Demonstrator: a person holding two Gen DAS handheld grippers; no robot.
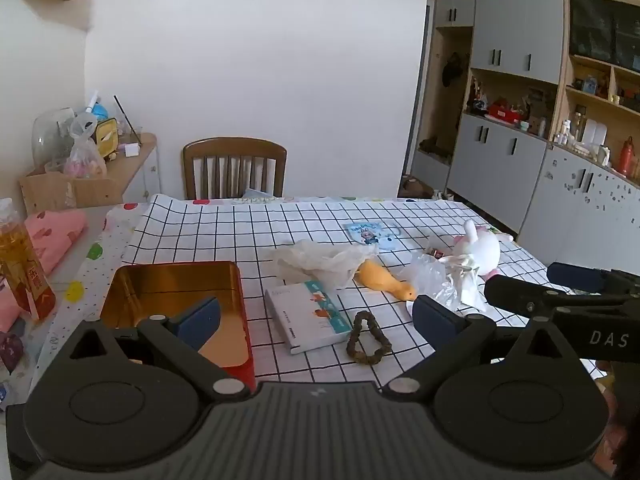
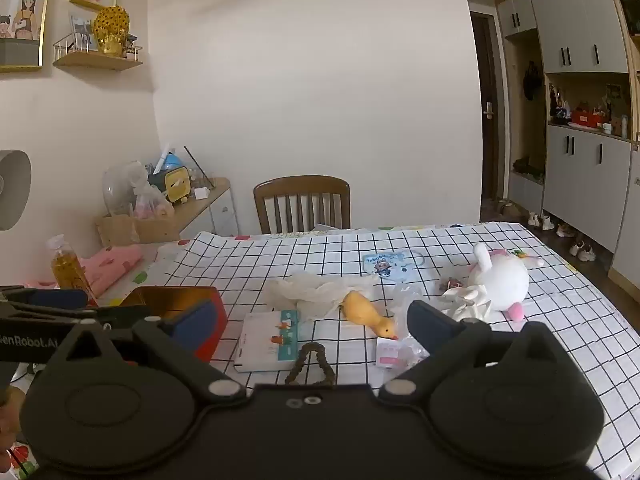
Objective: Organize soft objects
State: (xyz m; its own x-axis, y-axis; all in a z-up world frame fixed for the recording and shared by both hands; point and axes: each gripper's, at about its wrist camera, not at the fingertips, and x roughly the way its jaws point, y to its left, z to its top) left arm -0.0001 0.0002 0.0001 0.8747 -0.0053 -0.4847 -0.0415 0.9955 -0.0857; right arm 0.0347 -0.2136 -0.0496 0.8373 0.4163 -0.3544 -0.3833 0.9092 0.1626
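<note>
The red tin, gold inside, is seen on the left of the checked tablecloth; what shows of its interior is bare, w/ the near part hidden behind the left gripper. No other open container is seen on the cloth.

Soft things are spread to the tin's right: a yellow plush duck lying on its side at centre, head toward the camera; a white plush bunny w/ pink feet further right & back; a white cloth bundle touching the bunny's near side; a brown scrunchie nearest the camera. A crumpled clear bag lies just behind the duck, a 2nd clear bag beside the duck's head. A flat white box sits between tin & scrunchie, just beside both. A blue printed packet lies further back.

Left gripper: jaws spread wide, nothing between the pads, held above the near part of the table. Right gripper: also released, wide, nothing gripped; in the right wrist view the scrunchie lies on the cloth below & between its fingers, apart from both.

Edges/room: the far table edge is met by a wooden chair; the right edge drops to the floor by grey cabinets. Open cloth is seen across the far half & right of the bunny. The cloth's left edge is bordered by a bottle of amber liquid & pink fabric.
</note>
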